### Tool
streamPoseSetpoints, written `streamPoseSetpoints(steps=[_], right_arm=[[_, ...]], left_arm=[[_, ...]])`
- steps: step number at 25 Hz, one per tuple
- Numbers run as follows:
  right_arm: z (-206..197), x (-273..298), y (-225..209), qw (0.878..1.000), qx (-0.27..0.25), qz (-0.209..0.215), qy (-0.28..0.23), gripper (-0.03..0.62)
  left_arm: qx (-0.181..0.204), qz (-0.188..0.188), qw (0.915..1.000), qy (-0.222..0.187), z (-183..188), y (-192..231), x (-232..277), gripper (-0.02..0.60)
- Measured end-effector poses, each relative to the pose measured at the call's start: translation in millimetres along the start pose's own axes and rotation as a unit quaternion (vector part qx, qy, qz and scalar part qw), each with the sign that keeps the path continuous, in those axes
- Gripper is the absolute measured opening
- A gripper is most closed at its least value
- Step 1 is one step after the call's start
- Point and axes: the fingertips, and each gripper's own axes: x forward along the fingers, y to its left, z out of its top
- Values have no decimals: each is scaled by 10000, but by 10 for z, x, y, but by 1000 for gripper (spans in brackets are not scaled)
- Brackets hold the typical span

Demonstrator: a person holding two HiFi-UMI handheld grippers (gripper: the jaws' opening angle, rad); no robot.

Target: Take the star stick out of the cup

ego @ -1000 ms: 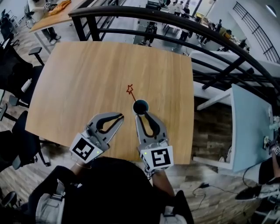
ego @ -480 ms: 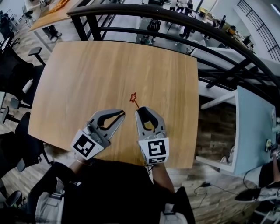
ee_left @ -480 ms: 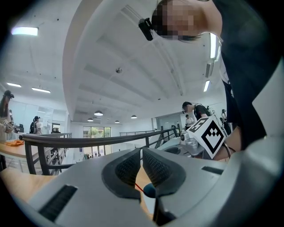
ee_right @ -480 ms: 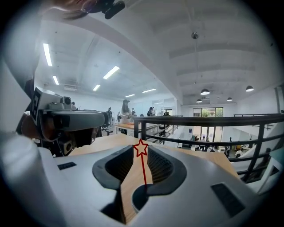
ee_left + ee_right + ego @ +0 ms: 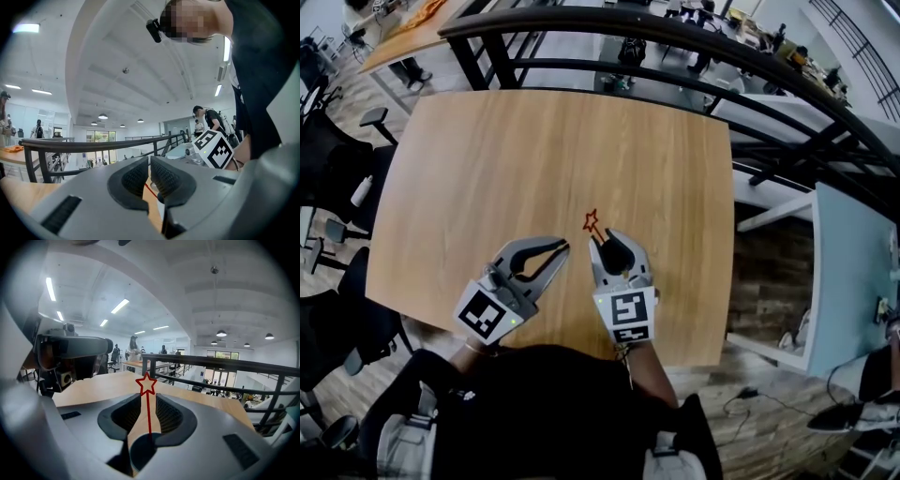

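At the far left of the head view, black office chairs [image 5: 336,202] stand off the edge of the wooden tabletop [image 5: 534,150], partly cut by the frame.

The left claw [image 5: 565,247] hovers over the near part of the tabletop. In the left gripper view the left claw [image 5: 149,161] has its ribbed pads drawn together to a thin slit, with nothing held between them. Its marker cube [image 5: 485,317] bears a black-and-white pattern of squares rather than letters.

Just right of it, the star stick [image 5: 592,221] leans up and away from the person, its red outlined star well clear of both claws. The lower end of the stick sits in the cup [image 5: 614,255], which shows only as a dark round patch, since the right claw [image 5: 607,242] covers most of it.

In the right gripper view the right claw [image 5: 149,399] stands open. Its pads sit on either side of the star stick [image 5: 147,384] without touching it, and bare wood shows between them. The cup [image 5: 140,453] is a dark rim low between the jaw bases, and its body cannot be made out. The right cube [image 5: 627,314] carries a similar square pattern and a small green light. It also appears in the left gripper view [image 5: 213,149].

Beyond the far edge runs a black railing [image 5: 675,42], with a lower floor behind it.
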Motion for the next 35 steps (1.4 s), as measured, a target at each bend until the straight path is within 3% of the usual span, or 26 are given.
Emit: streamPoseSetpoints(steps=[11, 15, 22, 35], right_arm=[[-124, 180, 31, 9993, -248, 54, 263, 101], [-122, 228, 3, 9994, -220, 84, 247, 72], [-82, 216, 10, 9997, -166, 103, 139, 31], [213, -38, -47, 9994, -130, -184, -271, 28]], left_arm=[[63, 333, 9993, 154, -68, 202, -124, 25], [78, 399, 9990, 193, -92, 234, -124, 25], [85, 497, 9986, 176, -79, 260, -155, 25], [118, 391, 9991, 101, 26, 149, -193, 25]])
